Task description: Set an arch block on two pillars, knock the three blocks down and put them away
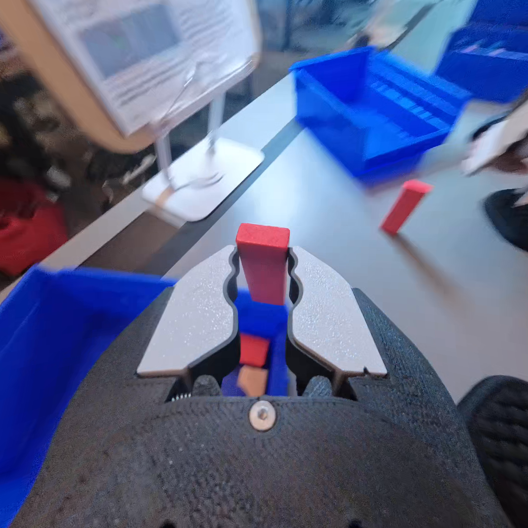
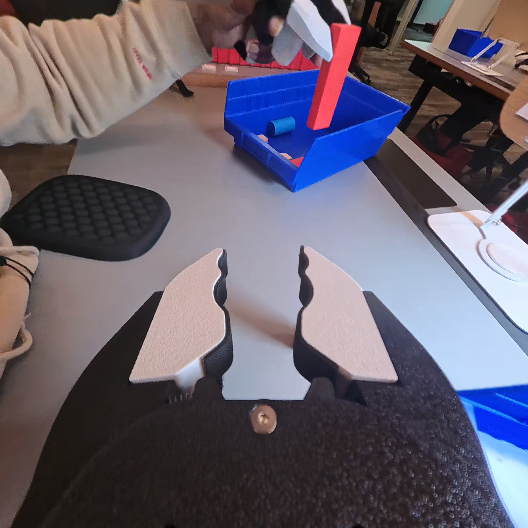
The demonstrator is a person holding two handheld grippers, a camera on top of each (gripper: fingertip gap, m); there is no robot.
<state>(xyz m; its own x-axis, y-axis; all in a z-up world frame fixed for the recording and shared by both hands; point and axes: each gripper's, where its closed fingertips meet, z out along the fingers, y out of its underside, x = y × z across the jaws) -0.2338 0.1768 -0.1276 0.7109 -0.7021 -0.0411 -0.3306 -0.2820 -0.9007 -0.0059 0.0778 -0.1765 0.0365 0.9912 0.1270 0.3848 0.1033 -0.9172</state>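
My left gripper (image 1: 263, 251) is shut on the upper end of a long red pillar block (image 1: 263, 274) and holds it upright over a blue bin (image 1: 57, 328). A red block (image 1: 254, 350) and a tan block (image 1: 253, 381) lie in the bin below. The right wrist view shows that gripper (image 2: 308, 43) with the red pillar (image 2: 333, 77) hanging over the bin (image 2: 343, 148), which also holds a blue cylinder (image 2: 281, 125). A second red pillar (image 1: 405, 205) stands on the grey table. My right gripper (image 2: 263, 254) is open and empty, low over the table.
A second blue bin (image 1: 371, 114) sits farther along the table, and its corner shows in the right wrist view (image 2: 500, 414). A black honeycomb pad (image 2: 85, 217) lies near the person's pale sleeve (image 2: 85, 71). A white stand base (image 2: 471, 257) sits beyond the table's dark edge. The grippers' ends are close to 25 cm from one another.
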